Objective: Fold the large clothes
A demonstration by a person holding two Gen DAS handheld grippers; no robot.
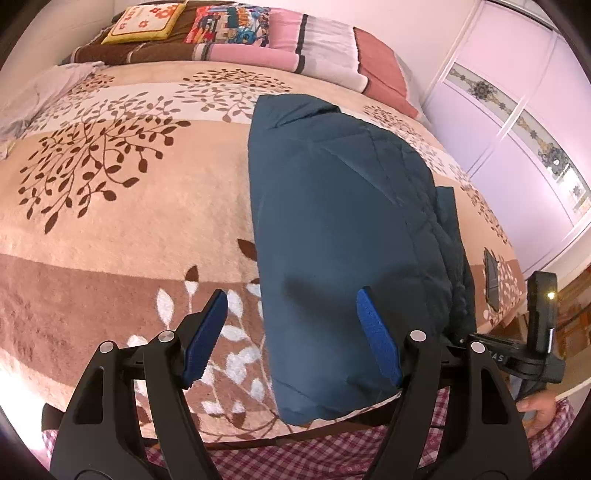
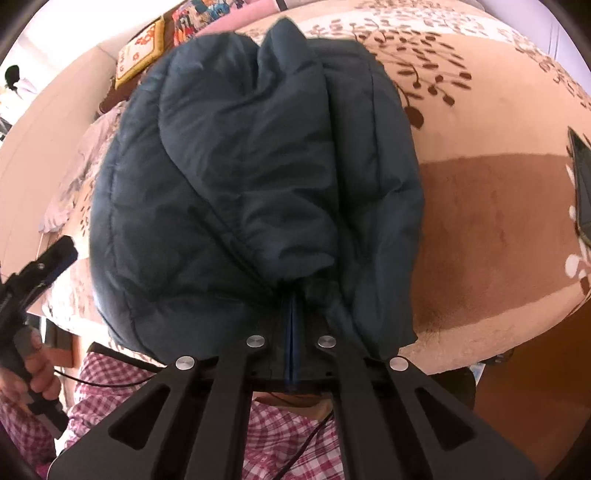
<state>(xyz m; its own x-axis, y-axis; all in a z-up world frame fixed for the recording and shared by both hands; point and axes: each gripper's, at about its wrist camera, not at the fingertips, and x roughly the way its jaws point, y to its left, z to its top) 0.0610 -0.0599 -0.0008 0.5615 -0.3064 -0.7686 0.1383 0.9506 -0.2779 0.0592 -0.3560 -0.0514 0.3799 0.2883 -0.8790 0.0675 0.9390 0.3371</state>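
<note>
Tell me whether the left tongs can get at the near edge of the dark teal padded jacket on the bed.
Probably yes: the left tongs stand open above the dark teal padded jacket's near edge, nothing between.

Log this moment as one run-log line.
left gripper: open, over jacket edge | right gripper: shut on jacket | bed: jacket folded

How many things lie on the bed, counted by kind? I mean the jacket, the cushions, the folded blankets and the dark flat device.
Jacket: 1, dark blue, clamped in the right gripper
Cushions: 2, yellow and cartoon-print
Folded blankets: 2, brown and pink striped
Dark flat device: 1
Total: 6
</note>
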